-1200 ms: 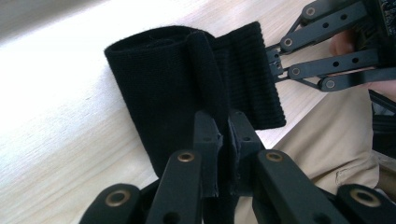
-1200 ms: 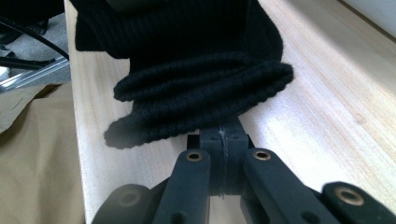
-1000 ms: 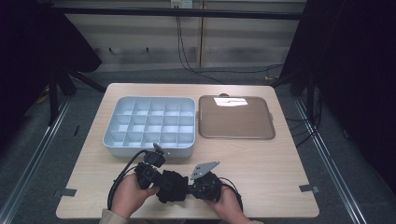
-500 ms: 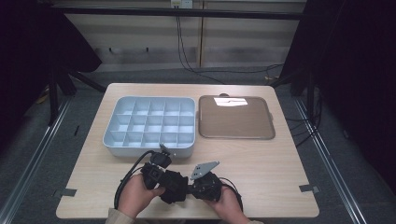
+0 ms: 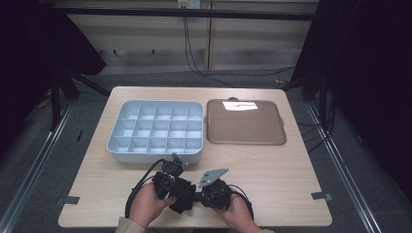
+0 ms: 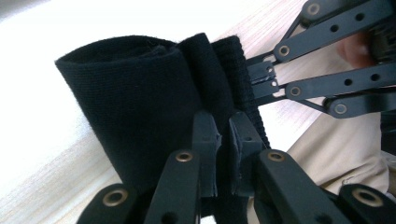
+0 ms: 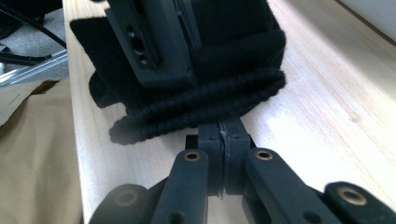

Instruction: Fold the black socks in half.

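1. Both grippers are clamping a black knit cloth [image 6: 140, 116] at the near edge of the table [image 5: 291, 179]: the left gripper [image 6: 223, 140] is pinching its folded body with jaws nearly together, and the right gripper [image 7: 219, 140] is nipping the ribbed cuff edge with jaws pressed shut.
2. Lying between the two hands, the cloth is resting partly on the wood, its ribbed band running across the right gripper's jaws, with the bulk of the fabric extending away from them toward the left gripper.
3. Judging by this, any coming move is turning on that axis: the hands are facing each other along the cloth, so pulling apart would stretch it, and neither hand is clearly nearer to it.
4. Beyond the hands, a pale blue compartment tray [image 5: 155, 131] is sitting toward the table's left, all cells looking empty.
5. Just beside it on the right, a flat brown tray [image 5: 245, 124] is lying bare.
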A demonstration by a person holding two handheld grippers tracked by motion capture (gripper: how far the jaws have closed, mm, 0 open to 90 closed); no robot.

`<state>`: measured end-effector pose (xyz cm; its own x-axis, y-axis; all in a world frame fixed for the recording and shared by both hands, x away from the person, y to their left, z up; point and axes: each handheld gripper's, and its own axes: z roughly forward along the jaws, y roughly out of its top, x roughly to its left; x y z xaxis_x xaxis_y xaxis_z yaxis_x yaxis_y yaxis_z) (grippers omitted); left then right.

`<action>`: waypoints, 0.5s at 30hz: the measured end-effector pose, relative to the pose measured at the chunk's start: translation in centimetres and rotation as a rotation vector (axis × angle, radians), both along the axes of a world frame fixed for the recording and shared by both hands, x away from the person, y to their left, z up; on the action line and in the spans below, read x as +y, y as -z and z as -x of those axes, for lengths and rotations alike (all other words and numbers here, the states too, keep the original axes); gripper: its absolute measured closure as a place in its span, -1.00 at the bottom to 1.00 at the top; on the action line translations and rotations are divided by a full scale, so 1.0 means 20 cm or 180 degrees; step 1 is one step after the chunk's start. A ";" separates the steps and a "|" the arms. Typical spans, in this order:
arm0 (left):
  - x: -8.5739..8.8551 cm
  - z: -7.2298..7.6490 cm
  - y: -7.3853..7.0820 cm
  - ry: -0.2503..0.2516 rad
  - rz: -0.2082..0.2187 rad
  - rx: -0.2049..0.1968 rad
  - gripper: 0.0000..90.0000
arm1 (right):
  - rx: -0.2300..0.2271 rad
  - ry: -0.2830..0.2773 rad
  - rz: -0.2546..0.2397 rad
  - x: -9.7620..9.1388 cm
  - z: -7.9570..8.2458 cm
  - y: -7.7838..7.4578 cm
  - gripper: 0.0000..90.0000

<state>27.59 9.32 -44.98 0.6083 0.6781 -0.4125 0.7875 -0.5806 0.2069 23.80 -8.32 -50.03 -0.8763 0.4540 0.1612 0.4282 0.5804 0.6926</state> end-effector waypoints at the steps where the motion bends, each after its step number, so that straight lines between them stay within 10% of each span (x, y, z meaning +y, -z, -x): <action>1: 0.00 0.00 0.00 0.0000 -0.0007 0.0002 0.85 | -0.0003 -0.0002 0.0012 0.00 0.00 0.00 0.96; 15: -0.01 0.00 0.01 0.0029 -0.0071 -0.0055 0.82 | -0.0046 0.0192 -0.0047 -0.12 -0.03 -0.03 0.80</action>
<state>27.62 9.19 -45.16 0.6215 0.6813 -0.3868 0.7785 -0.5924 0.2074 24.31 -10.79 -49.40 -0.8497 0.5036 0.1559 0.4519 0.5436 0.7073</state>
